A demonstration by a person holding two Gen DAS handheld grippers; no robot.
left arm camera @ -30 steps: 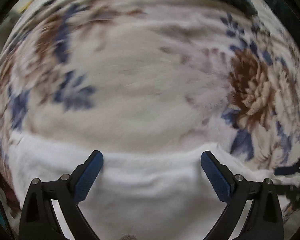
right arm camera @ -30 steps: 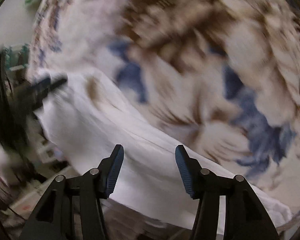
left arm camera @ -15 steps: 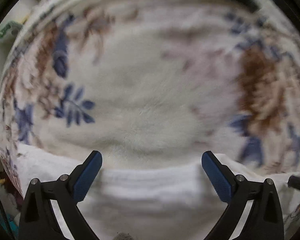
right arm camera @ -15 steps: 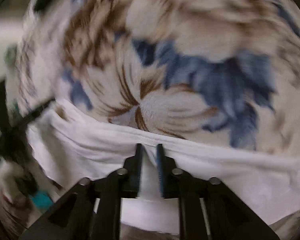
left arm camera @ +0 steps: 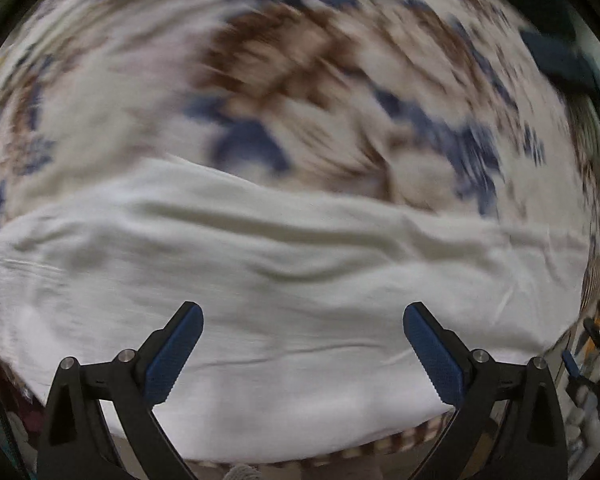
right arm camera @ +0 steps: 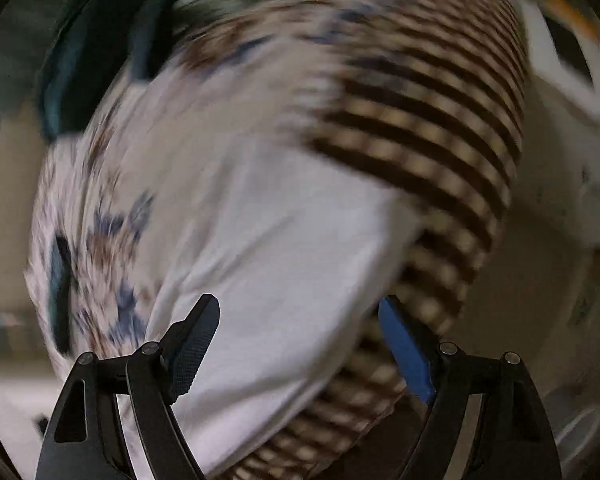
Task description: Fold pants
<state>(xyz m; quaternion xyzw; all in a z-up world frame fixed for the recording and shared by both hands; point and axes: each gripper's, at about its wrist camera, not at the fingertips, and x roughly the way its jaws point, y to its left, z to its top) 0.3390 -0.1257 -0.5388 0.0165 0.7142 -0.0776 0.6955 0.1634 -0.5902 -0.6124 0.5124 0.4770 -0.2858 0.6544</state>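
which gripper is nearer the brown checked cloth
Right. The right gripper hangs open with one finger at the brown checked cloth; the left gripper hangs open over the white pants.

One pair of white pants (left arm camera: 284, 280), one floral blanket (left arm camera: 300, 92), two claws: left claw (left arm camera: 303, 344), right claw (right arm camera: 300, 336).

Floral blanket (left arm camera: 148, 92) over a brown checked cover (right arm camera: 432, 120).

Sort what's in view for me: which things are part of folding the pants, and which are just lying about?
Job:
white pants
left tool, open
right tool, open, jaws just opened off the pants

Lying about:
floral blanket
checked cloth
dark teal fabric
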